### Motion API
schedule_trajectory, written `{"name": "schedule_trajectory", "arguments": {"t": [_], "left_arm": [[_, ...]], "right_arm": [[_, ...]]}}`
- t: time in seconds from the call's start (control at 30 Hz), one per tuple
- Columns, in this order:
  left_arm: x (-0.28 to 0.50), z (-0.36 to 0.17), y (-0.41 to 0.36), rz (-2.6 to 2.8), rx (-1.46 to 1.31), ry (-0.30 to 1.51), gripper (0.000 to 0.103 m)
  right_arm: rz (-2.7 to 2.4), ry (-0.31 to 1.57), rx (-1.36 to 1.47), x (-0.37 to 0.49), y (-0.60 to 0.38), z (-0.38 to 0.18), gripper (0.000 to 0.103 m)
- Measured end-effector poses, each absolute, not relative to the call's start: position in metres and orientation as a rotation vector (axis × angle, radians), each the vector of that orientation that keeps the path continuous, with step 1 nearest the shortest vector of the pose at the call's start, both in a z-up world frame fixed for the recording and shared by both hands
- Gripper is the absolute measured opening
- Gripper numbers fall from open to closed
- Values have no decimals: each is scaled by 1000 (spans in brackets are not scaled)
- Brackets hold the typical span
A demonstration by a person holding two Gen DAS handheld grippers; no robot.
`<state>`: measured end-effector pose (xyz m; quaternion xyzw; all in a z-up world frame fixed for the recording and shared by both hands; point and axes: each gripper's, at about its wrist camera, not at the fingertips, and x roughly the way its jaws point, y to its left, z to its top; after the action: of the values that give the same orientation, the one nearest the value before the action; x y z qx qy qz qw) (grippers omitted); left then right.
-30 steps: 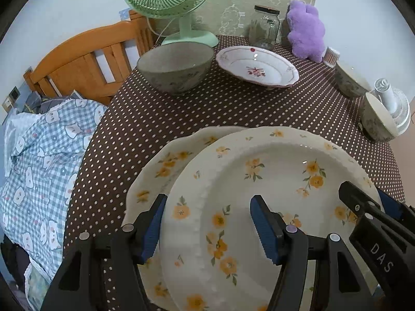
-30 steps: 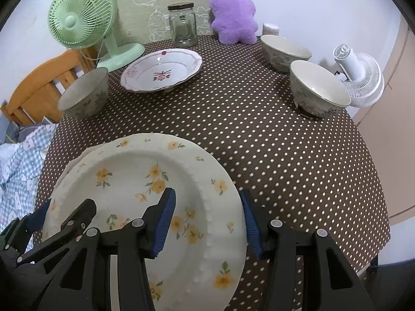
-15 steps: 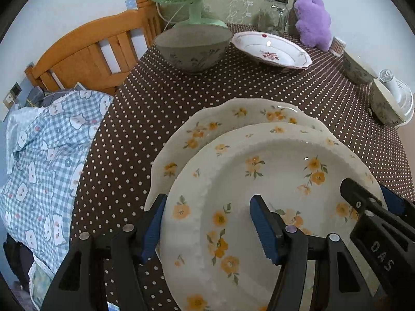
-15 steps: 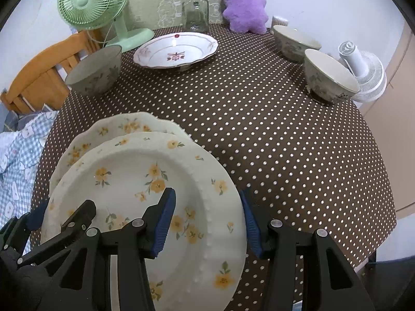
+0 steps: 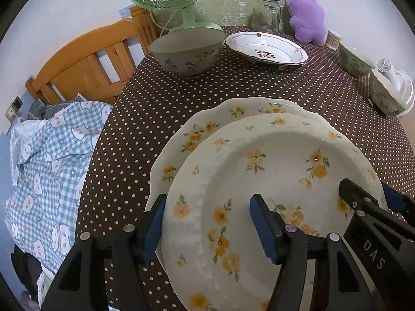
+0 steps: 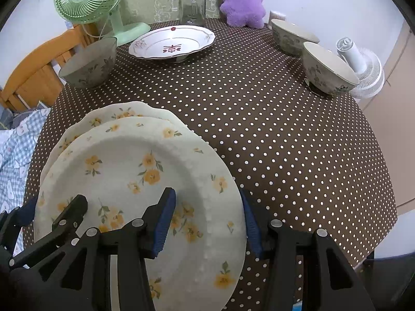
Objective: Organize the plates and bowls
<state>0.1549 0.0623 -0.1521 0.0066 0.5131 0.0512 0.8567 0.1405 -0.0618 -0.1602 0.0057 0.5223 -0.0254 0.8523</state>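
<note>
— Plate status?
— It's cream, scattered with yellow flowers, a beaded rim, filling the lower centre of both views over a matching plate on the dotted tablecloth. I'm clamping its opposite edges: left gripper and right gripper, each half-closed across the rim.

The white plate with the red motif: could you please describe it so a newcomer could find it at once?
On the polka-dot table, look to the far side, beside the base of the green fan and before the glass jar. The plate is deep, with a scalloped rim and one red centre motif, unlike the yellow-flowered plates nearby.
</note>
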Motion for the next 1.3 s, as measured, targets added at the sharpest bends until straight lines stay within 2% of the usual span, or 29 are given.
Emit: {"name": "schedule_trajectory", "arguments": {"t": [0.4,0.43,0.53,0.57,0.83,1.13,1.2,1.3], "left_arm": [[159,-153,63,97,45,1106,69],[159,-153,63,97,47,1108,69],[159,-154,63,97,54,1118,70],[160,-153,63,98,54,1124,70],[161,-153,63,97,70,1138,76],[165,-153,62,100,94,1190,77],[164,-152,59,122,137,1192,83],[165,-150,59,125,149,1186,84]], "right_arm": [[-39,1118,-6,137,-68,-151,54],[-45,1111,-11,135,-70,-149,52],[-22,1120,-16,134,-71,-147,37],[-12,1123,-18,134,-70,-147,35],[-5,1125,-28,145,-65,-153,36],[-21,1114,-52,154,-59,-155,39],[-17,1107,-59,156,-56,-154,39],[-9,1111,-83,160,-49,-155,39]]}}
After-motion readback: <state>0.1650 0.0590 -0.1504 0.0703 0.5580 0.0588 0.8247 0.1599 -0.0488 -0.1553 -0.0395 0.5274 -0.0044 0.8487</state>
